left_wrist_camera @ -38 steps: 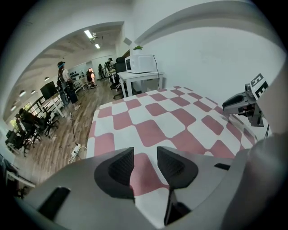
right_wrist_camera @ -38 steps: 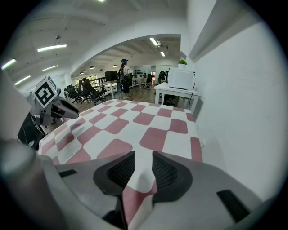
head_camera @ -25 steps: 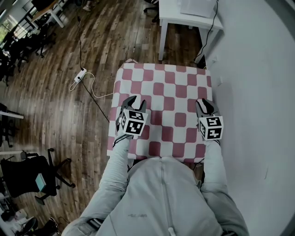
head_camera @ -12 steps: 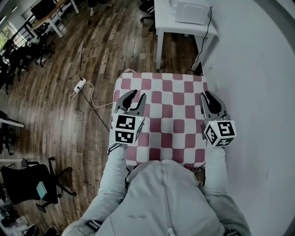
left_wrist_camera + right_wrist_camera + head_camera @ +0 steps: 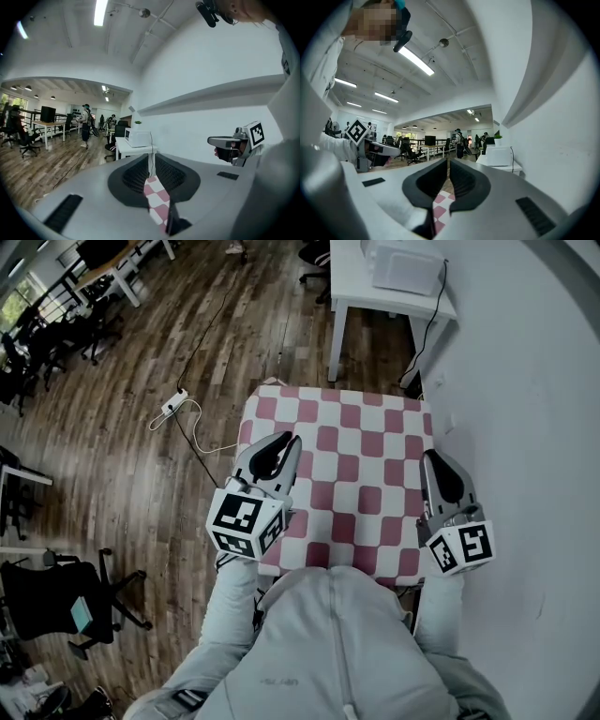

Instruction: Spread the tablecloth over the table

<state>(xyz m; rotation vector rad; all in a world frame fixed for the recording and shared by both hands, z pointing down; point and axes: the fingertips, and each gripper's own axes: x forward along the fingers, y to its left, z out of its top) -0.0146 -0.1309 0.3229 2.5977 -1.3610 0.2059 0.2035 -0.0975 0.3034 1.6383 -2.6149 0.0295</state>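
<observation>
The red-and-white checked tablecloth (image 5: 361,460) lies flat over the small table below me and hangs a little over its edges. Both grippers hover above its near half without touching it. My left gripper (image 5: 289,440) is over the cloth's left edge, its jaws closing to a thin gap with nothing between them. Over the right edge, my right gripper (image 5: 433,457) is closing too, also on nothing. In the left gripper view the cloth (image 5: 157,201) shows only through the slit between the jaws (image 5: 151,165). The right gripper view likewise shows the cloth (image 5: 439,208) below the jaws (image 5: 448,164).
A white wall (image 5: 534,427) runs close along the table's right side. Beyond the table stands a white desk (image 5: 352,282) with a white box (image 5: 405,263) on it. A power strip and cable (image 5: 173,404) lie on the wooden floor at left, and an office chair (image 5: 56,601) stands nearer.
Both grippers have risen from the cloth toward the camera and tipped up to point more level. Their jaws have narrowed from clearly apart to almost together. The cloth stays flat on the table.
</observation>
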